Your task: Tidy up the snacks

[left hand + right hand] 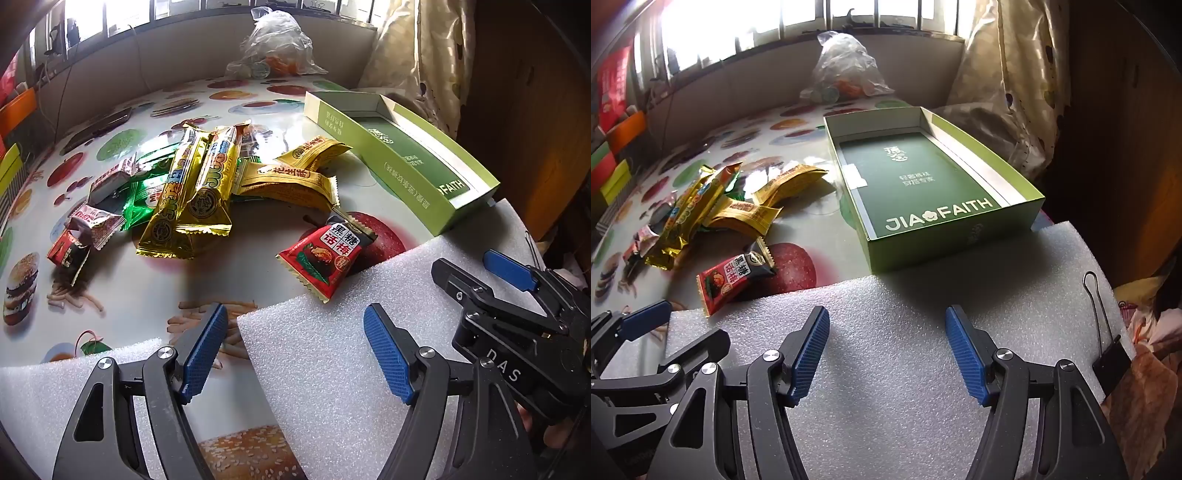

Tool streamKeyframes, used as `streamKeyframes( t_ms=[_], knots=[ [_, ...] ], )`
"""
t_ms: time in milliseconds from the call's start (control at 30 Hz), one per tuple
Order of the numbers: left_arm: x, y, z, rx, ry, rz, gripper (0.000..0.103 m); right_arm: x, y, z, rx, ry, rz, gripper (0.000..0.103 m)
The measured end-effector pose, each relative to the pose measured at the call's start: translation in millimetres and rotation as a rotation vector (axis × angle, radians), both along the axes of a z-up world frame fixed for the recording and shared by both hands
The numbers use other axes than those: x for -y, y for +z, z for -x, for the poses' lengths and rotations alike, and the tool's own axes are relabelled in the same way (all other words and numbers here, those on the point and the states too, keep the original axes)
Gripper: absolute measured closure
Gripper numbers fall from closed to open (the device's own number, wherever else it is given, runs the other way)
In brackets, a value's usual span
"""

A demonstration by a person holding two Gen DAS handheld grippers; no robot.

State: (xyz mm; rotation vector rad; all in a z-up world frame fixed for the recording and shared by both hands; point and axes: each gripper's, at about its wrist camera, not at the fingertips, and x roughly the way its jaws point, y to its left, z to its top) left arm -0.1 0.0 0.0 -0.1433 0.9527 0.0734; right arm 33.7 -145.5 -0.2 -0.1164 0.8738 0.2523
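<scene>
Nearest the left camera, the left gripper [295,350] stands wide, nothing between its blue pads, above the near edge of a white foam sheet [332,350] on the table [184,284]. At about 3 o'clock from it the right gripper [517,280] shows, also spread wide. In its own view the right gripper [886,350] hangs over the same foam sheet [886,369] with nothing between its pads, and a black binder clip [1113,363] sits at 3 o'clock on the foam's edge.

Just past the foam, at 12 o'clock from the left gripper, a red candy packet [325,258] lies partly on the sheet's far edge; the right view has it [735,277] at 10 o'clock. Farther on, at 11 o'clock in the left view, the snacks lie in a loose heap: two long gold bars [192,192] side by side, tan packets [291,181] touching them on the right, green wrappers [140,195] and small red-and-white packets [96,218] on the left.

At 1 o'clock in the left view stands an open green box [406,173], well apart from the heap; the right view [956,232] shows no snacks inside. Farthest, at 12 o'clock, a clear plastic bag [275,44] rests against the wall.
</scene>
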Motion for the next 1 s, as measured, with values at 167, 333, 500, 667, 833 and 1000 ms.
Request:
streamKeyframes(
  t_ms=[167,333,500,667,833,1000],
  knots=[
    [-1.2,-0.1,0.9,0.000,0.001,0.001,0.027,0.0,0.0,0.2,0.001,0.000,-0.001,0.038],
    [0.1,0.0,-0.1,-0.003,0.000,-0.003,0.027,0.3,0.1,0.5,0.003,0.000,-0.004,0.038],
    [0.0,0.0,0.0,-0.002,0.000,-0.004,0.027,0.5,0.0,0.5,0.003,0.000,-0.005,0.038],
    [0.1,0.1,-0.1,-0.003,0.000,-0.005,0.027,0.7,-0.1,0.5,0.004,0.000,-0.005,0.038],
    [0.1,0.0,0.0,-0.002,0.000,-0.005,0.027,0.7,0.0,0.4,0.004,0.000,-0.005,0.038],
    [0.1,0.1,0.0,-0.002,0.000,-0.005,0.027,0.8,-0.2,0.7,0.005,0.000,-0.006,0.038]
  ],
)
